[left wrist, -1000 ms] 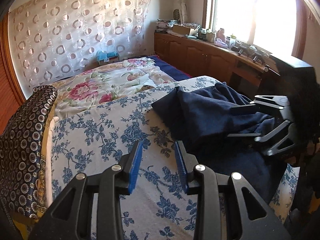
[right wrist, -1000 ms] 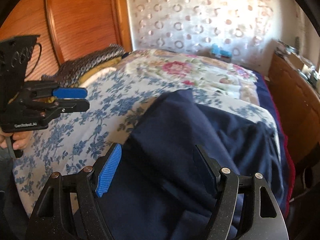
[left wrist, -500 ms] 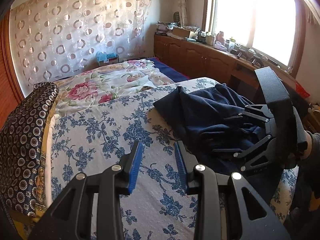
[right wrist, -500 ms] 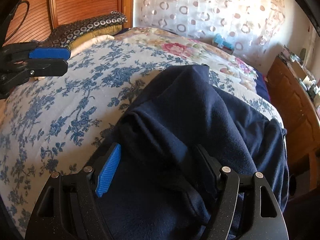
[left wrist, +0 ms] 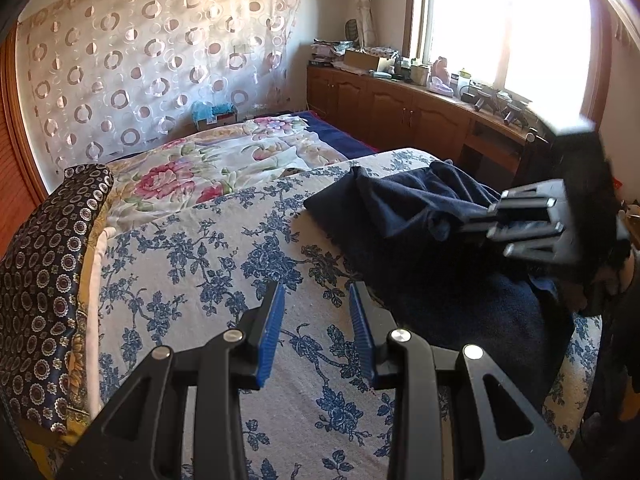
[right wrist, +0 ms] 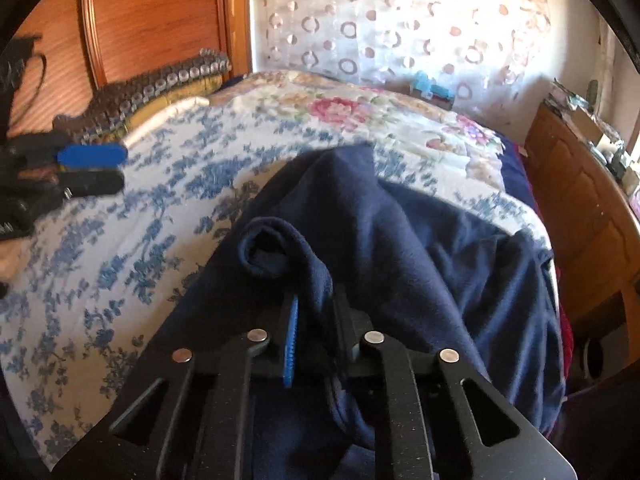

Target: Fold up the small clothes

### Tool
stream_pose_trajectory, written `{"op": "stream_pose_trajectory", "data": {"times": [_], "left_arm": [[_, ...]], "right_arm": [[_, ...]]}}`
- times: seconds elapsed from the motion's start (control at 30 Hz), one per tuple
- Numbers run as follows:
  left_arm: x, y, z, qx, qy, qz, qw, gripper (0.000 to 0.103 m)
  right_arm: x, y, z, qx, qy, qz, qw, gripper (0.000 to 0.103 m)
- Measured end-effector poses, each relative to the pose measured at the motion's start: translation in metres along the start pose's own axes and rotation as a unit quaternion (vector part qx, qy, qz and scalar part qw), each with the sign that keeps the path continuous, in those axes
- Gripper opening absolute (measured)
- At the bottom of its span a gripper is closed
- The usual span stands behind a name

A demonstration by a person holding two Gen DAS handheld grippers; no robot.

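Observation:
A crumpled navy blue garment [left wrist: 400,208] [right wrist: 420,248] lies on the right side of the bed's blue-flowered cover [left wrist: 180,280] [right wrist: 120,232]. My right gripper [right wrist: 316,304] [left wrist: 480,216] is at the garment's near edge. Its jaws are closing, with a bunched fold of the navy cloth pinched between the pads. My left gripper [left wrist: 316,286] [right wrist: 92,168] hovers over the bare flowered cover to the left of the garment. Its jaws stand apart with nothing between them. A hand behind the right gripper shows at the right edge of the left wrist view.
A dark patterned pillow [left wrist: 44,272] lies at the bed's left end against a wooden headboard [right wrist: 140,20]. A pink-flowered quilt [left wrist: 208,160] lies further back. Wooden cabinets [left wrist: 400,108] with clutter run under the window on the right. A ring-patterned curtain [left wrist: 140,60] covers the far wall.
My right gripper's jaws have come together from wide apart onto a fold of the navy garment, which now bunches up between them. The left gripper has stayed in place.

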State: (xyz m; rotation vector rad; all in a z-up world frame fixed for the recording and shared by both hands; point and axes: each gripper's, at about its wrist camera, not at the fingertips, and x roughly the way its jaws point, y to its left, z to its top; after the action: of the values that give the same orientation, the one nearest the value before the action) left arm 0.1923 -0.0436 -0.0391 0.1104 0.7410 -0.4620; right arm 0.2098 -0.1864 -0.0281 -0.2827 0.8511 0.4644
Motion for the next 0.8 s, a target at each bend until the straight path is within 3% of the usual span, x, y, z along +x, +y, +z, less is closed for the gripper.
{"op": "stream_pose_trajectory", "data": {"times": [0.3,0.47,0.67,0.77,0.8], "left_arm": [[0.001,-0.004,0.000,0.003,0.001,0.000,1.0000,0.032],[0.002,-0.005,0.000,0.003,0.003,-0.001,1.0000,0.032],[0.004,-0.009,-0.001,0.005,0.006,0.000,1.0000,0.032],[0.004,-0.014,-0.002,0.007,0.006,-0.002,1.0000,0.032],[0.003,-0.016,-0.002,0.008,0.006,-0.002,0.9999,0.032]], "right_arm": [[-0.050,-0.063,0.027,0.049,-0.065,-0.037,0.996,0.010],[-0.050,-0.116,0.035,0.095,-0.062,-0.060,0.992,0.010],[-0.033,-0.149,0.032,0.133,-0.034,-0.084,0.987,0.010],[-0.017,-0.157,0.028,0.119,0.004,-0.151,0.981,0.024],[-0.016,-0.159,0.025,0.123,0.008,-0.158,0.980,0.037]]}}
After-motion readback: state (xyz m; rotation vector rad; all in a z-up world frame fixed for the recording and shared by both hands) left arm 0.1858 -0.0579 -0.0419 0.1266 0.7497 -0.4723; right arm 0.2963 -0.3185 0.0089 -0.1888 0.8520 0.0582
